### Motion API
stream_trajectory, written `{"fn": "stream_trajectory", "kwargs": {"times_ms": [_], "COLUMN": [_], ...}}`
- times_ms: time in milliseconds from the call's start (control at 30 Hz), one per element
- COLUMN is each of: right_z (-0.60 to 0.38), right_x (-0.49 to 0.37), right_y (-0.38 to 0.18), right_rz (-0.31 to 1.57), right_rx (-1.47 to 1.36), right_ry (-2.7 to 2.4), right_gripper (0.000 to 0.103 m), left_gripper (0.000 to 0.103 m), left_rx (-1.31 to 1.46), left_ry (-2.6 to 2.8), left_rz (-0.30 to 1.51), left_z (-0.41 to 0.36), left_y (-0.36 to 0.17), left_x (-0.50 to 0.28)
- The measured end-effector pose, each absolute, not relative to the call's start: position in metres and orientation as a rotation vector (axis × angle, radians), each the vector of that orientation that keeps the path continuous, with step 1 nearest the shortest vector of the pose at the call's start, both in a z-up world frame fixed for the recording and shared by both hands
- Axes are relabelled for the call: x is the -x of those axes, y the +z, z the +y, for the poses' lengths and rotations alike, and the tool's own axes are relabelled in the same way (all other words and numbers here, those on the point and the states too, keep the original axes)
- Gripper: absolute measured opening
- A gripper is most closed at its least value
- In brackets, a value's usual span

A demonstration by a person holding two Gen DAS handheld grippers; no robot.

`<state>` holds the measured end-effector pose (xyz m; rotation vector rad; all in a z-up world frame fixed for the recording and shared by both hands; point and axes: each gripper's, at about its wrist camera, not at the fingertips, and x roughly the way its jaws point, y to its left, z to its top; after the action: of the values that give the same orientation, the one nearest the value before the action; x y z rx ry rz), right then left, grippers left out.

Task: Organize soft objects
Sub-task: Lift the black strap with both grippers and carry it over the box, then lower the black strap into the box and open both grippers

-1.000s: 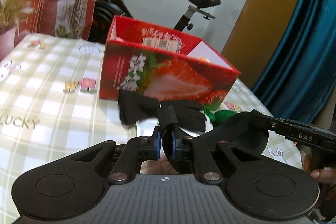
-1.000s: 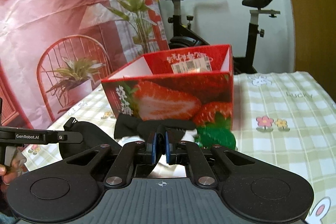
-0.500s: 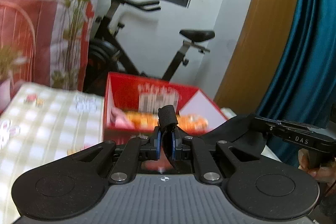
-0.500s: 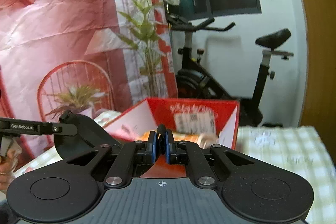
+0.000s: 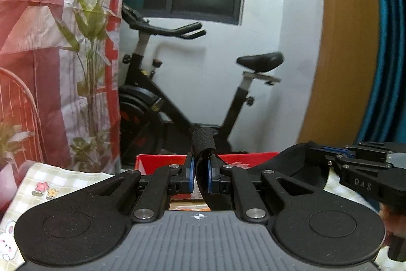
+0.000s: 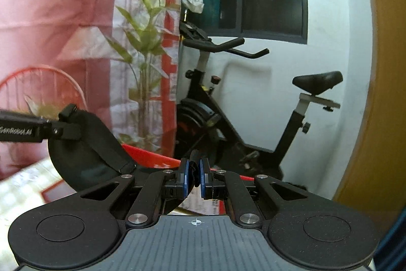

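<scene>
My left gripper is shut on a black glove; its ribbed cuff sticks up between the blue pads and the rest hangs below, hidden. My right gripper is shut on another part of the black glove. Both grippers are raised above the red strawberry box, whose rim shows just beyond the fingers; it also shows in the right wrist view. Orange items lie inside the box under the left gripper. The other gripper shows at the right of the left wrist view and at the left of the right wrist view.
The box stands on a checked tablecloth. Behind the table are an exercise bike, a plant and a red printed backdrop. A blue curtain hangs at the right.
Both grippers have lifted the black glove off the table in front of the box and carried it up and forward, over the box's opening. The green object is out of view.
</scene>
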<state>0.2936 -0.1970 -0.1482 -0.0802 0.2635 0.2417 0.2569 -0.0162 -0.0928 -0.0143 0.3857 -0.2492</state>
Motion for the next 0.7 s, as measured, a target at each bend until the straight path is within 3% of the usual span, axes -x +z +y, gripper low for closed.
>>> {"fn": "stream_trajectory", "kwargs": {"times_ms": [300, 533, 600, 633, 667, 700], "right_z": [-0.171, -0.168, -0.172, -0.173, -0.175, -0.176], "right_x": [-0.320, -0.317, -0.312, -0.310, -0.308, -0.305], "right_y": [-0.206, -0.212, -0.210, -0.209, -0.207, -0.205], "right_rz": [0.427, 0.445, 0.441, 0.437, 0.431, 0.424], "right_rx": [0.126, 0.108, 0.112, 0.110, 0.106, 0.101], "right_ry": [0.251, 0.227, 0.210, 0.199, 0.193, 0.187], "right_gripper": [0.008, 0.011, 0.017, 0.021, 0.023, 0.027], "left_gripper": [0.011, 0.014, 0.032, 0.052, 0.064, 0.067], "left_rx": [-0.033, -0.040, -0.046, -0.044, -0.040, -0.036], "left_ry": [-0.303, -0.304, -0.305, -0.305, -0.302, -0.300], "left_rz": [0.618, 0.639, 0.642, 0.638, 0.631, 0.619], "left_z": [-0.033, -0.026, -0.025, -0.023, -0.022, -0.023], "left_y": [-0.145, -0.150, -0.148, -0.147, -0.144, -0.141], "left_x": [-0.286, -0.285, -0.285, -0.283, -0.286, -0.284]}}
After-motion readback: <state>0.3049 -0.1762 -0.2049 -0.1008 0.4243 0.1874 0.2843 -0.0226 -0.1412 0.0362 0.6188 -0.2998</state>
